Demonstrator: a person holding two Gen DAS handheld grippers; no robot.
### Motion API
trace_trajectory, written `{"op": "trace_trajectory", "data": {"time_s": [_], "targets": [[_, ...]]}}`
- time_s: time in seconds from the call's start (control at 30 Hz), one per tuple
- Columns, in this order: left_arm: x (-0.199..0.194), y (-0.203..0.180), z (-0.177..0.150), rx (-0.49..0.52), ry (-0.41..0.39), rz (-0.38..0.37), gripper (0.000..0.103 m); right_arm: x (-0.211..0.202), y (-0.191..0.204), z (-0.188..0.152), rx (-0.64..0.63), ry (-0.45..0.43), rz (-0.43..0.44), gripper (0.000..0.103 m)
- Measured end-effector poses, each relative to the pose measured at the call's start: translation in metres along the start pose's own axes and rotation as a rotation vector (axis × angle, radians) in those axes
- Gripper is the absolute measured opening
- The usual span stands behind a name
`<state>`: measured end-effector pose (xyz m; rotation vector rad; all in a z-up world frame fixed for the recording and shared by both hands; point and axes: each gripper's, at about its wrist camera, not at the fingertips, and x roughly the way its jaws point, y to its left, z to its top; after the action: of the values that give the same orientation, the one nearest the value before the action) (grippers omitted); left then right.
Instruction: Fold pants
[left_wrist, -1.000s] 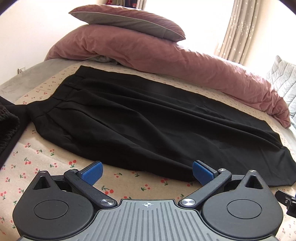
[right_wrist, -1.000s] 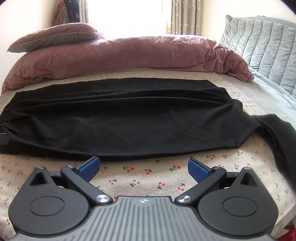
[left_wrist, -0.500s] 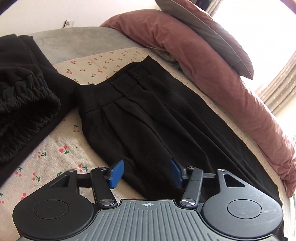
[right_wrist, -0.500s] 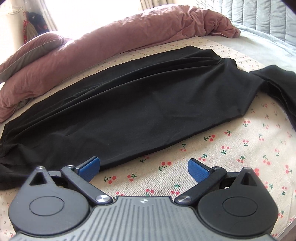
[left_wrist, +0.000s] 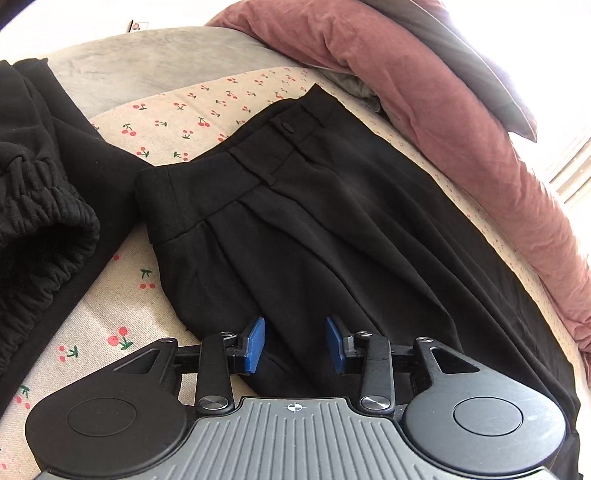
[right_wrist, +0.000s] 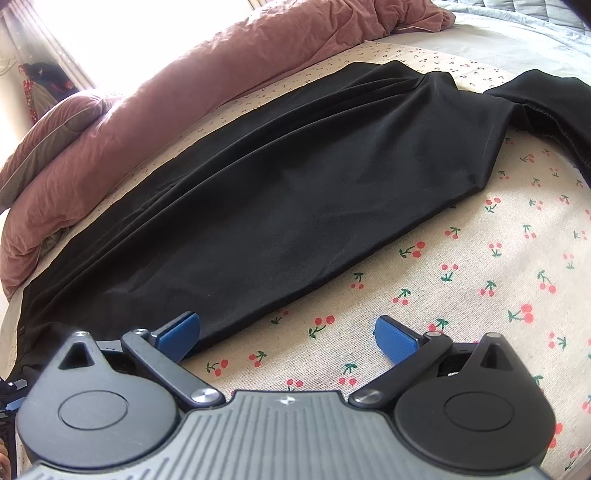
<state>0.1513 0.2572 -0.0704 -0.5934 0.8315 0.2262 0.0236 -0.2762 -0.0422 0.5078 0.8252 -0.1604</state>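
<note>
Black pants (left_wrist: 332, 229) lie flat along the cherry-print sheet (right_wrist: 480, 266), near edge free. Left gripper (left_wrist: 295, 345): jaws, just narrowed, straddle the fabric near the waistband, pads not visibly pressing. Right gripper (right_wrist: 288, 332): jaws spread over bare sheet. One pink duvet (right_wrist: 192, 96) behind; two other black garments at the sides.

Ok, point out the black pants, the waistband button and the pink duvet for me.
black pants (left_wrist: 332, 229), left wrist view, on the pleated front below the waistband.
waistband button (left_wrist: 287, 127), left wrist view, on its middle.
pink duvet (right_wrist: 229, 62), right wrist view, on its wrinkled top.
</note>
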Motion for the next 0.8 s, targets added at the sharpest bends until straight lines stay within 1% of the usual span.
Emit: {"op": "trace_trajectory", "data": {"time_s": [0.03,0.07,0.1,0.13,0.17,0.2,0.23,0.3,0.33,0.37,0.4,0.47,0.5,0.53,0.57,0.6,0.7,0.8], "targets": [[0.000,-0.004,0.002,0.016,-0.007,0.020,0.044,0.001,0.000,0.000,-0.003,0.000,-0.002,0.093],[-0.001,-0.008,0.004,0.031,-0.014,0.044,0.053,0.002,0.000,0.001,-0.006,0.002,-0.002,0.093],[-0.003,-0.012,0.006,0.043,-0.027,0.077,0.057,0.002,0.000,0.001,-0.009,0.003,-0.002,0.093],[-0.006,-0.013,0.007,0.050,-0.045,0.098,0.065,0.002,0.001,0.001,-0.010,0.003,-0.001,0.093],[-0.010,-0.013,0.007,0.049,-0.062,0.108,0.071,0.002,0.000,0.000,-0.010,0.002,0.001,0.093],[-0.013,-0.011,0.009,0.038,-0.081,0.112,0.073,0.002,0.000,0.000,-0.006,0.001,0.003,0.093],[-0.013,-0.006,0.010,0.018,-0.089,0.119,0.078,0.001,-0.002,0.000,0.000,0.000,0.007,0.093],[-0.005,0.001,0.011,-0.017,-0.068,0.134,0.080,0.002,-0.002,0.000,0.006,0.000,0.008,0.093],[0.000,0.002,0.010,-0.018,-0.063,0.130,0.081,0.003,-0.001,0.000,0.004,0.002,0.005,0.093],[0.003,0.001,0.010,-0.005,-0.071,0.131,0.085,0.004,0.000,-0.001,-0.001,0.003,0.001,0.093],[0.006,-0.002,0.011,0.018,-0.076,0.140,0.087,0.004,0.001,-0.001,-0.009,0.003,-0.004,0.093],[0.009,-0.007,0.013,0.033,-0.081,0.163,0.086,0.005,0.003,-0.002,-0.019,0.004,-0.005,0.093],[0.009,-0.009,0.014,0.038,-0.096,0.162,0.081,0.004,0.003,-0.002,-0.018,0.004,-0.003,0.093],[0.009,-0.012,0.015,0.069,-0.115,0.141,0.037,0.004,0.002,-0.002,-0.013,0.003,0.000,0.093],[0.012,-0.014,0.016,0.098,-0.107,0.137,0.003,0.004,0.001,-0.002,-0.004,0.002,0.004,0.093],[0.014,-0.014,0.018,0.089,-0.097,0.141,0.003,0.004,0.000,-0.001,0.004,0.002,0.006,0.093],[0.011,-0.004,0.020,0.031,-0.108,0.108,0.002,0.004,-0.004,-0.001,0.025,0.000,0.016,0.093],[-0.003,0.005,0.021,-0.005,-0.157,0.104,0.002,0.004,-0.005,-0.001,0.029,0.000,0.018,0.093]]}}
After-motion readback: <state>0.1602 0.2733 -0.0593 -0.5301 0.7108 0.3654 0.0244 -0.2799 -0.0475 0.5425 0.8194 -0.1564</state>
